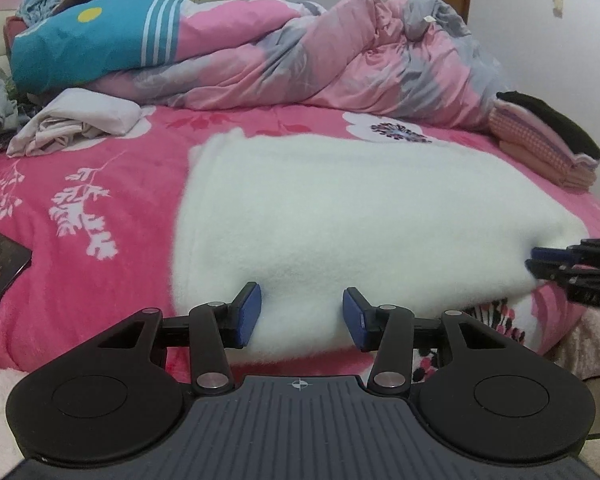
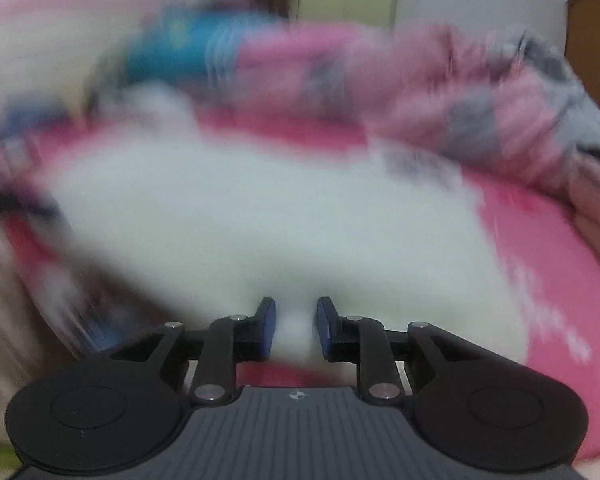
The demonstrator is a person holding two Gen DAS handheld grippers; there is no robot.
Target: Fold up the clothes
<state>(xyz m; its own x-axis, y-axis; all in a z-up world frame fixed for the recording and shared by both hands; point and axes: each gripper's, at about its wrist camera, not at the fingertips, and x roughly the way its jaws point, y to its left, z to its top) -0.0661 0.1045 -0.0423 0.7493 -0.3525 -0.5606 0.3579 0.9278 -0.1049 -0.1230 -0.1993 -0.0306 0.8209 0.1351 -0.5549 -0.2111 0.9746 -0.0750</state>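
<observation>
A white fluffy garment (image 1: 360,208) lies spread on the pink flowered bedspread (image 1: 100,184), its near edge at the bed's front. My left gripper (image 1: 300,314) straddles that near edge toward the left, and the thick pile fills the gap between its blue pads (image 1: 248,312). My right gripper (image 1: 534,264) pinches the garment's near right corner. In the right wrist view, which is blurred by motion, the right gripper (image 2: 296,328) stands narrow, with a bunch of the white garment (image 2: 260,220) squeezed between its pads.
A rumpled pink and grey quilt (image 1: 340,52) and a blue pillow (image 1: 80,48) fill the back of the bed. A folded stack (image 1: 540,148) topped with black cloth sits at the right. Crumpled pale clothes (image 1: 80,120) and a dark book (image 1: 0,264) lie at the left.
</observation>
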